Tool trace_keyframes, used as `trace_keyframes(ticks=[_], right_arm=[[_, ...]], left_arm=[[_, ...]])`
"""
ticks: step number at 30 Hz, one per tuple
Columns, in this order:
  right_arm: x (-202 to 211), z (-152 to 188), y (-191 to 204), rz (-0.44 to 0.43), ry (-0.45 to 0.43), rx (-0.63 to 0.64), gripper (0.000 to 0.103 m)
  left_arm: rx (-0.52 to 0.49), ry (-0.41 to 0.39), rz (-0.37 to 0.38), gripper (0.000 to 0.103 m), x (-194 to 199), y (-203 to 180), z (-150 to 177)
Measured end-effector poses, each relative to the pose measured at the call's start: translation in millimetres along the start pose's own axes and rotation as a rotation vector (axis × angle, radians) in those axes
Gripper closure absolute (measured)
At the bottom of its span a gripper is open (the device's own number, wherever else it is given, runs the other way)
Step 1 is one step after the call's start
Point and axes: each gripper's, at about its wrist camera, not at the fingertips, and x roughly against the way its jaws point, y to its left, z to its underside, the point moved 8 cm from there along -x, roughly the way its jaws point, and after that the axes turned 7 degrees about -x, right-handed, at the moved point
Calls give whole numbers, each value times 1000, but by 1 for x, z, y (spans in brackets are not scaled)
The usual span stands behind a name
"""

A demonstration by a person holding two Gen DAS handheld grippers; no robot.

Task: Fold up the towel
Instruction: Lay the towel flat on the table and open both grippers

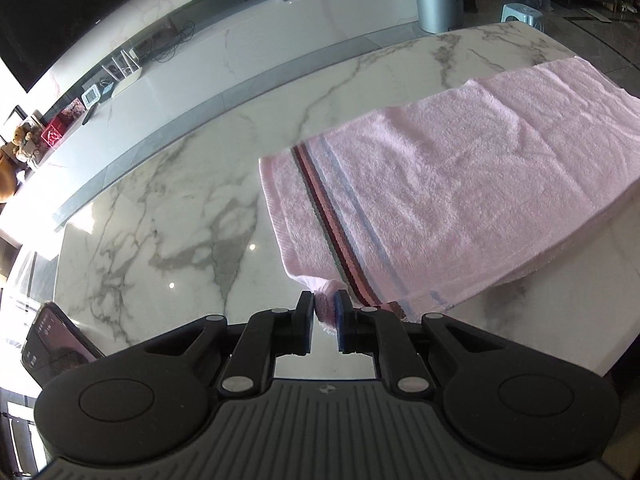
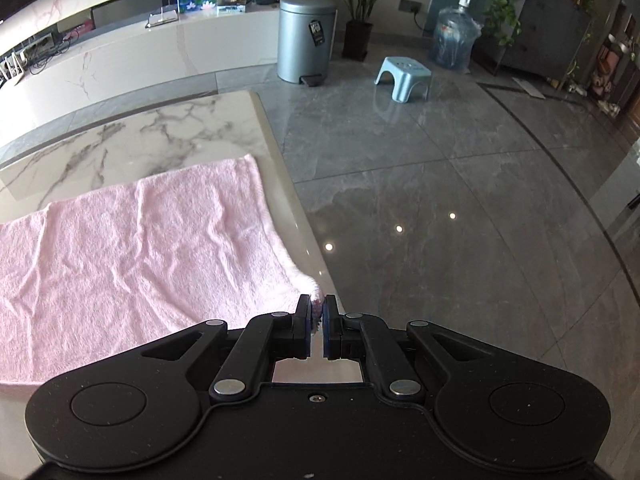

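A pink towel (image 1: pixel 460 184) with brown, grey and blue stripes near one end lies doubled over on the marble table (image 1: pixel 180 200). My left gripper (image 1: pixel 325 308) is shut on the near corner of its striped end, and pink cloth bulges between the pads. In the right wrist view the same towel (image 2: pixel 132 248) spreads to the left, its right side along the table's edge. My right gripper (image 2: pixel 318 312) is shut on the towel's near right corner, just above the table's rim (image 2: pixel 304 224).
A phone (image 1: pixel 56 336) leans at the table's near left corner. Past the table's right edge lies grey tiled floor with a grey pedal bin (image 2: pixel 306 38), a blue stool (image 2: pixel 402 76), a water bottle (image 2: pixel 456 36) and a potted plant (image 2: pixel 358 16). A long white counter (image 1: pixel 240 60) runs behind.
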Motion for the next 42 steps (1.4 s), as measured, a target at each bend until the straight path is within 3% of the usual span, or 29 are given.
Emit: trace_keyframes(ticks=[17, 19, 21, 23, 35, 42], right_arm=[[-18, 34, 9, 33, 100, 126, 100], [-18, 35, 9, 34, 102, 132, 100], [-17, 36, 10, 33, 104, 135, 100], [-17, 36, 11, 34, 107, 139, 100], [9, 26, 49, -17, 58, 196, 100], [37, 18, 109, -98, 8, 267, 100]], left_arm=[[45, 54, 11, 89, -7, -16, 33], [56, 57, 3, 80, -6, -16, 35], [67, 63, -13, 60, -6, -15, 36], [76, 64, -32, 56, -4, -13, 39], [117, 6, -16, 56, 5, -12, 37], [104, 10, 79, 60, -5, -25, 39]])
